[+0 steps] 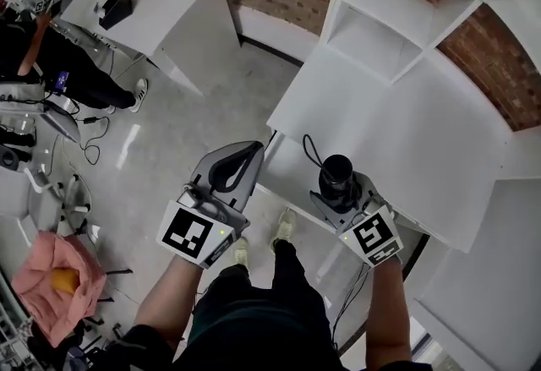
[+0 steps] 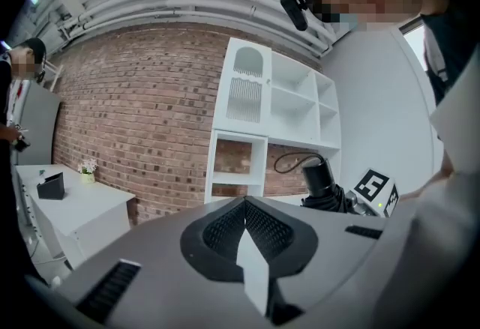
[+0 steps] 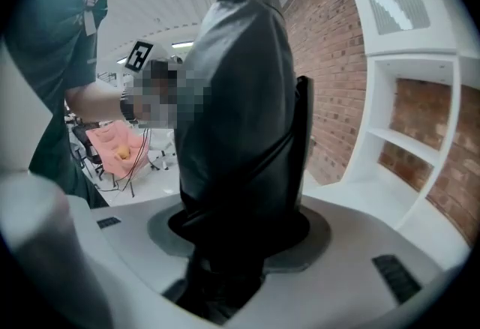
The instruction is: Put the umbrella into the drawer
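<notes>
**Operator:** How far am I with this task?

**Observer:** You are only at the first part. Your right claw (image 3: 240, 241) is closed on the folded black fabric umbrella (image 3: 241, 110). The bundle stands upright between the two jaws and fills them, and its round handle end and thin cord loop are above the claw. So the picking up is done.

**Operator:** And my other claw?

**Observer:** Your left claw (image 2: 251, 249) has its jaws together, with nothing between them. It is just beside the right claw, on that claw's left. Both claws are in front of the flat white desk top (image 1: 406, 128), and the right claw is at its near edge.

**Operator:** What is left, then?

**Observer:** The main part. The umbrella is not in the drawer. Under the desk edge, below your claws, I see a white front. From this steep view I cannot tell if it is the drawer, or if it is open. I judge that you must pull it open with the empty left claw, then lower the umbrella inside and let it go.
</notes>
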